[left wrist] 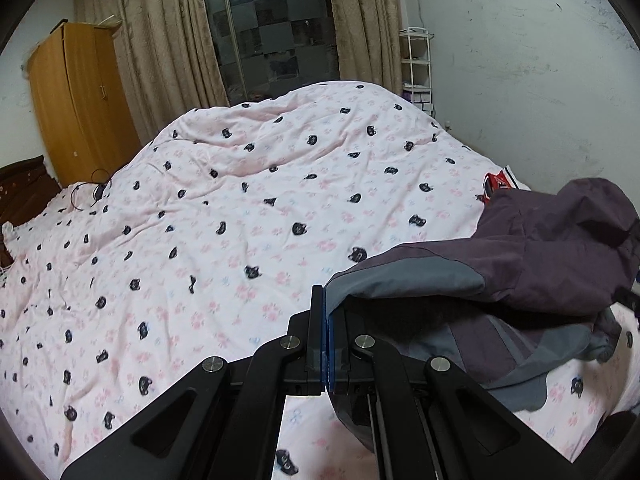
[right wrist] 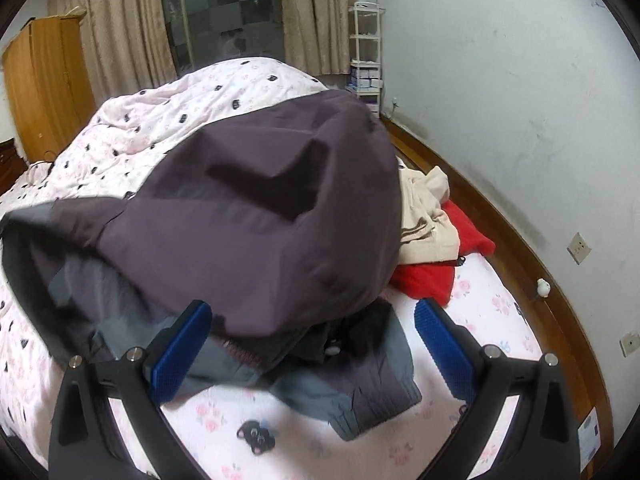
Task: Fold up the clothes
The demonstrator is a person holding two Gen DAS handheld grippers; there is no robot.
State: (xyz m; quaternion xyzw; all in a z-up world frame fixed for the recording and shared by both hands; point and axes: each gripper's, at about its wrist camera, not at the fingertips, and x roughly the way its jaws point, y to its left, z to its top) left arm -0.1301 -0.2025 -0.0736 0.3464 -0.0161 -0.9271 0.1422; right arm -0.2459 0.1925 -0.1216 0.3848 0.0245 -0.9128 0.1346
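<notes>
A purple and grey jacket (left wrist: 540,264) lies bunched on the pink bed at the right of the left wrist view. My left gripper (left wrist: 325,300) is shut on its grey edge and holds that edge lifted above the bed. In the right wrist view the jacket (right wrist: 260,216) fills the middle, puffed up. My right gripper (right wrist: 314,320) is open, its blue pads (right wrist: 188,344) on either side of the jacket's lower part, holding nothing.
The bed has a pink quilt (left wrist: 240,200) with black cat prints. A cream garment (right wrist: 424,216) and a red one (right wrist: 432,272) lie beyond the jacket by the wall. A wooden wardrobe (left wrist: 80,100) and curtains (left wrist: 160,32) stand at the far side.
</notes>
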